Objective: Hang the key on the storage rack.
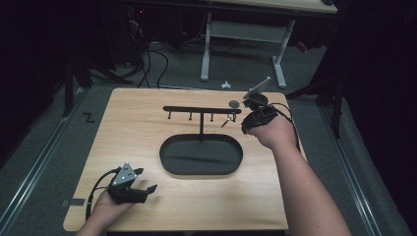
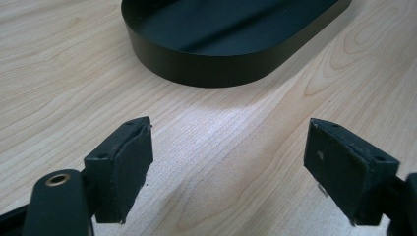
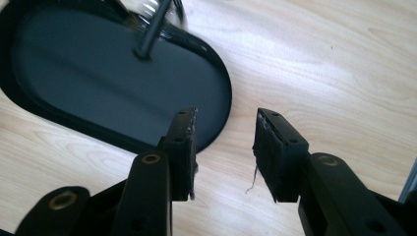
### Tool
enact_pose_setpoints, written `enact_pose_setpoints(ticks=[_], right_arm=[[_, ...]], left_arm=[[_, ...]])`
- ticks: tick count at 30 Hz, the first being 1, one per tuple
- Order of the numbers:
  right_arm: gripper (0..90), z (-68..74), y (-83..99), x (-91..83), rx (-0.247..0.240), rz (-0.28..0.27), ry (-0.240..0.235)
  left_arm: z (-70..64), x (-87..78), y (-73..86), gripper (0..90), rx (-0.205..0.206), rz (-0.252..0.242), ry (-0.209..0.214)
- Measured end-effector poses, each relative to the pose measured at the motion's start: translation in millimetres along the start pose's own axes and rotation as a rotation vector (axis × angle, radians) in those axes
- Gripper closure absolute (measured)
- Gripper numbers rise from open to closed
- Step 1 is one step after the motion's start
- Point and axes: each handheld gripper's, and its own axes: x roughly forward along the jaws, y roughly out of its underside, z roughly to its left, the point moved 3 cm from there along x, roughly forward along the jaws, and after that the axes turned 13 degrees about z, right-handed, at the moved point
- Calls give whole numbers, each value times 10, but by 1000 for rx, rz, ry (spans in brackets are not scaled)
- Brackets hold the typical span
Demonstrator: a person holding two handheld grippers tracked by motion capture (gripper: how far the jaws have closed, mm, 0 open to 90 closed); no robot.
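Resting on the wooden table (image 1: pixel 147 206) is a black stand (image 1: pixel 201 147): a flat oval tray as base, one thin post rising from its back part, and a horizontal bar (image 1: pixel 201 109) on top with small pegs hanging under it. The stand is at the middle of the table, a little toward the far edge. It looks light and top-heavy, with a matte, smooth surface.

The right gripper (image 3: pixel 223 147) is near the right end of the bar, and its jaws stand apart with nothing between them. The left gripper (image 2: pixel 226 162) lies low at the near left corner, well apart from the tray, jaws spread wide and empty.

A small silvery thing (image 1: pixel 227 120) hangs at the last peg on the right; I cannot tell what it is. A round grey disc (image 1: pixel 234 103) lies on the table just behind the bar.

My worry is this: if the right gripper pushes the bar end sideways, the stand may turn or tip, because nothing holds the base.
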Motion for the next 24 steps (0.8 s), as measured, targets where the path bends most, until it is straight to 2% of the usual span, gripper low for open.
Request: enact_pose_setpoints(ticks=[13, 17, 20, 24], right_arm=[[525, -34, 332, 336, 26, 15, 12], [508, -45, 497, 543, 29, -4, 3], [501, -39, 605, 648, 32, -12, 10], [493, -21, 760, 767, 33, -38, -6]], left_arm=[[-14, 4, -5, 193, 3, -1, 1], [-19, 7, -5, 193, 4, 3, 3], [-22, 9, -4, 193, 5, 3, 1], [-23, 13, -3, 193, 6, 6, 2]])
